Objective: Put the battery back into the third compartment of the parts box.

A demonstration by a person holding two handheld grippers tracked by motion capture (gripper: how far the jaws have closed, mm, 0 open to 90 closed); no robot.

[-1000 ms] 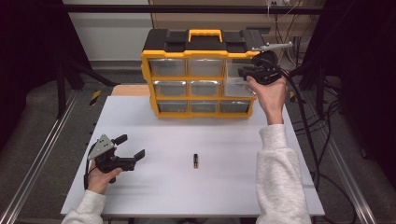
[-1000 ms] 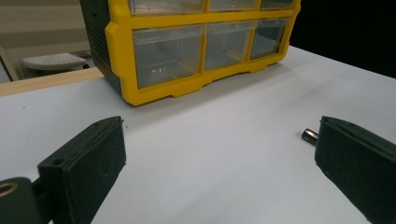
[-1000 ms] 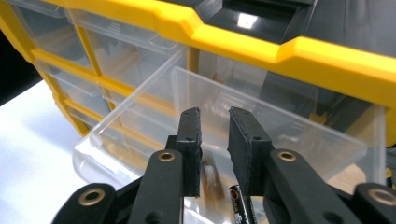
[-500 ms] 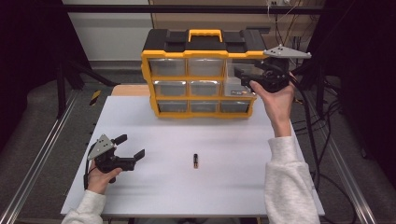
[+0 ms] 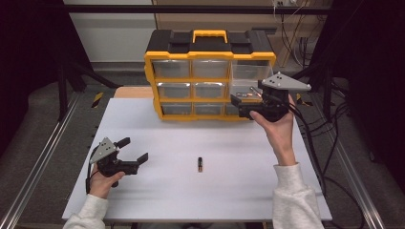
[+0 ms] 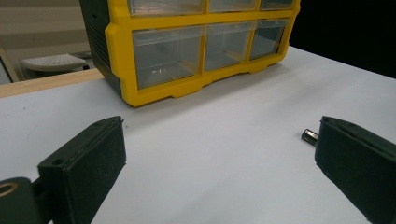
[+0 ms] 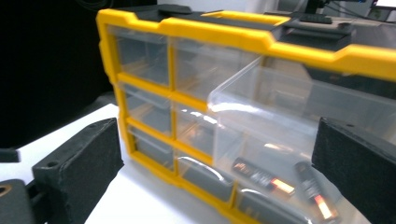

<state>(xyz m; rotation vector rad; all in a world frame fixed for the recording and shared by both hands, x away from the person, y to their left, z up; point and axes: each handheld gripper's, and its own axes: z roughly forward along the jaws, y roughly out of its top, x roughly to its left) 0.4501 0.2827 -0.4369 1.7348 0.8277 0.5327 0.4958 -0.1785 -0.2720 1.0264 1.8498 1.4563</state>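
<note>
Cabinet: yellow-and-black drawer cabinet (image 5: 209,76) at the far edge of the white table (image 5: 157,200), three rows of clear drawers with its fronts turned to the person so that each can be pulled toward the near side.

Open drawer: the clear drawer (image 7: 299,135) in the right column stands pulled out toward the near side (the other drawers look shut), which leaves its top free for dropping things in.

Drawer contents: two batteries (image 7: 264,176) lie on its floor, side by side, black with copper-coloured ends.

Loose battery: one more battery (image 5: 200,164) lies flat on the bare table, near the middle, well apart from the cabinet and between the two hands; judged the next piece to collect.

Right gripper (image 5: 246,106): held up just in front of the open drawer at the cabinet's right end; its jaws have just been opening and now stand spread wide, with nothing between the pads (the drawer and its batteries lie just beyond them).

Left gripper (image 5: 133,152): resting low over the near-left part of the table, jaws spread and empty, aimed toward the loose battery, whose tip peeks out beside one jaw in the left gripper view (image 6: 309,136); placed, it seems, ready to reach for it.

Stage: sorting judged partly done, one battery left out.
</note>
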